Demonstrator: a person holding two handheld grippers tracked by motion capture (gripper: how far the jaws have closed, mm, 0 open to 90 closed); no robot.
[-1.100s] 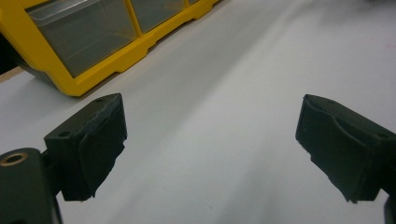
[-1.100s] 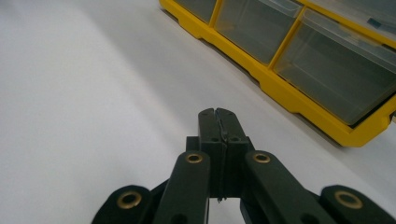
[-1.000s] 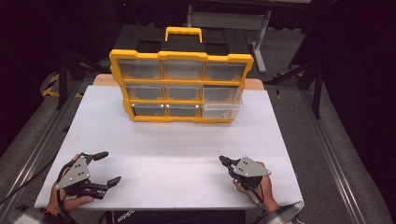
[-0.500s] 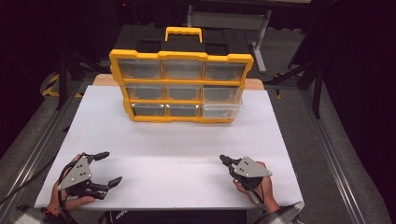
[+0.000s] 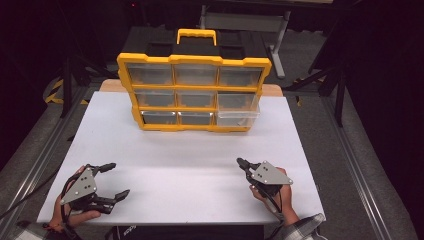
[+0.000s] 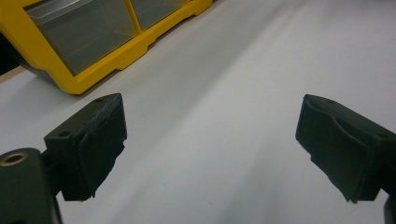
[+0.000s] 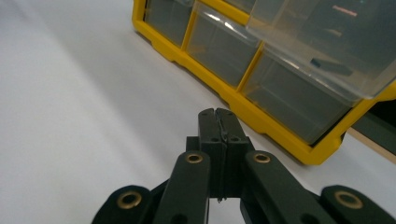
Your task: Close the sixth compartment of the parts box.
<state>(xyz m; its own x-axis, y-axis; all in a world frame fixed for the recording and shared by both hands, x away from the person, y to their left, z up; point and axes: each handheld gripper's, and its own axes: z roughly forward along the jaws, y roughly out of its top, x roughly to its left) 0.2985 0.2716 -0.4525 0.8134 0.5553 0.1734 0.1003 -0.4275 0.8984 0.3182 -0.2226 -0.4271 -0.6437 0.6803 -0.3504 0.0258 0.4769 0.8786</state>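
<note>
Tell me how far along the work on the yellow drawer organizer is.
Done: one clear drawer at the bottom right of the yellow organizer stands pulled partway out; the other drawers sit flush. In hand: nothing. The left gripper is open and empty, the right gripper shut on nothing, both near the table's front edge, apart from the organizer. Left: probably reaching for that drawer.

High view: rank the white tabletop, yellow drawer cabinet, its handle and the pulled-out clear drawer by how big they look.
1. white tabletop
2. yellow drawer cabinet
3. pulled-out clear drawer
4. handle, though farther back, so its rank is unsure.
</note>
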